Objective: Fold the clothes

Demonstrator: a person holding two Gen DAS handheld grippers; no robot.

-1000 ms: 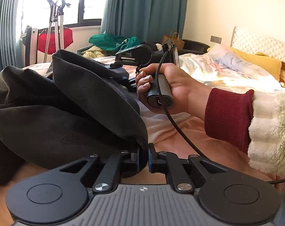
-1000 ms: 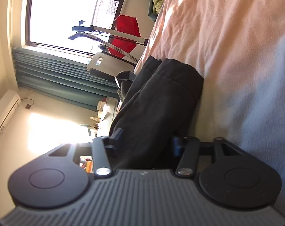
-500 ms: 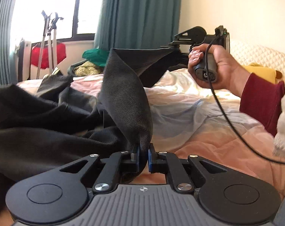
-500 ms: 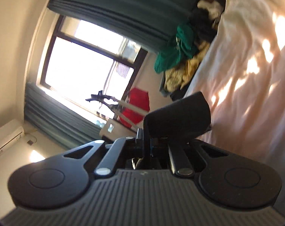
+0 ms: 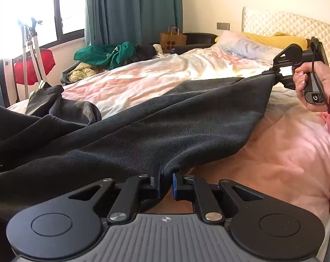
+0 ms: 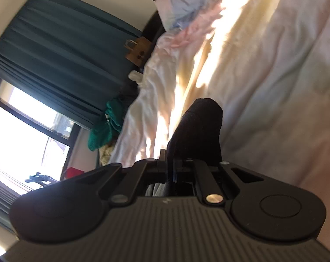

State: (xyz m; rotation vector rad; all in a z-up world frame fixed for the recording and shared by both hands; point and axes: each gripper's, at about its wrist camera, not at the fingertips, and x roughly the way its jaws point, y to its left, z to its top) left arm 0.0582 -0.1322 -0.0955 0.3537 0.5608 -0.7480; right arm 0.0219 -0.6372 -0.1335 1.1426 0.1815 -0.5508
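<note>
You pinch the garment [image 5: 165,128] in both grippers—left [image 5: 166,184] near, right [image 5: 276,74] likely its far corner—stretched toward 2 o'clock.

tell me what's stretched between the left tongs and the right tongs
In the left wrist view, the dark garment spans from the left tongs to the right tongs, each shut on one corner, above the bed cover.

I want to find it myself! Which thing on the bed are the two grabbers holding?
Look at the big pink bed. Spread across its near side is the dark grey garment, pulled between both grippers. Unlike the green clothes piled by the curtain, it is almost black.
</note>
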